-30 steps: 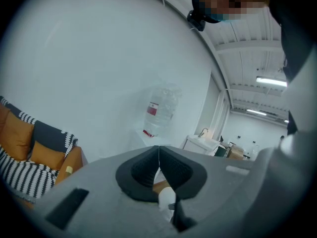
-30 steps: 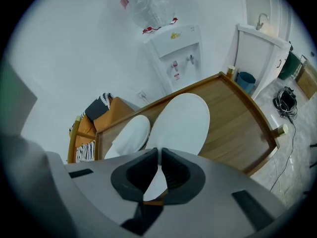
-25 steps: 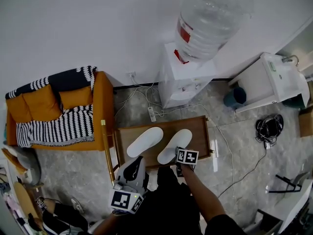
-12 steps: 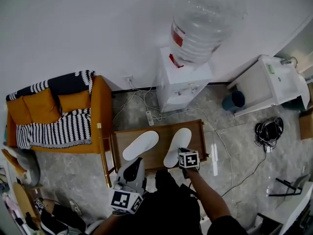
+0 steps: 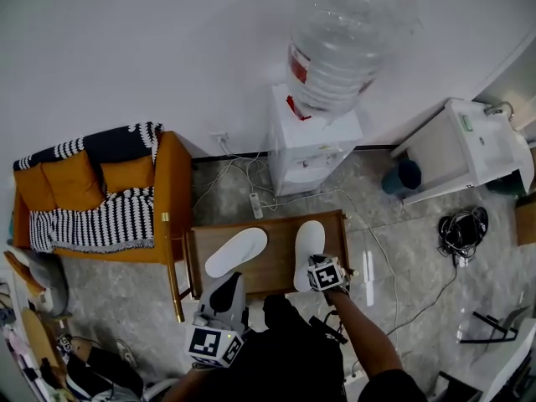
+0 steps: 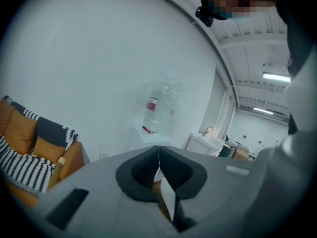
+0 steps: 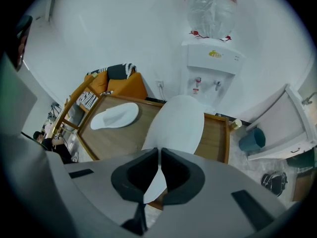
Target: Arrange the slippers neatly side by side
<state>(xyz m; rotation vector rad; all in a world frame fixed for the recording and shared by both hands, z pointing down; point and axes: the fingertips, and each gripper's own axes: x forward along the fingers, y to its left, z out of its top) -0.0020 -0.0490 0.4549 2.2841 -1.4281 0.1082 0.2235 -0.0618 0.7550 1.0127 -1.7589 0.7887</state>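
Two white slippers lie on a low wooden table (image 5: 268, 268). The left slipper (image 5: 236, 252) (image 7: 115, 115) rests free and slanted, toe toward the far right. The right slipper (image 5: 309, 239) (image 7: 177, 124) points nearly straight away, and my right gripper (image 5: 322, 268) (image 7: 159, 156) is shut on its near heel edge. My left gripper (image 5: 223, 301) (image 6: 159, 149) hovers at the table's near edge, short of the left slipper. Its jaws are shut with nothing gripped, and its view faces the wall.
A water dispenser (image 5: 311, 145) with a big bottle (image 5: 347, 40) stands against the wall behind the table. To the left is an orange sofa (image 5: 96, 193) with a striped throw. Cables and a power strip (image 5: 255, 205) lie on the floor, and a white cabinet (image 5: 465, 145) stands right.
The right gripper has swung the right slipper from a slant to nearly straight and shifted it toward the table's right side. The left gripper and left slipper have stayed put.
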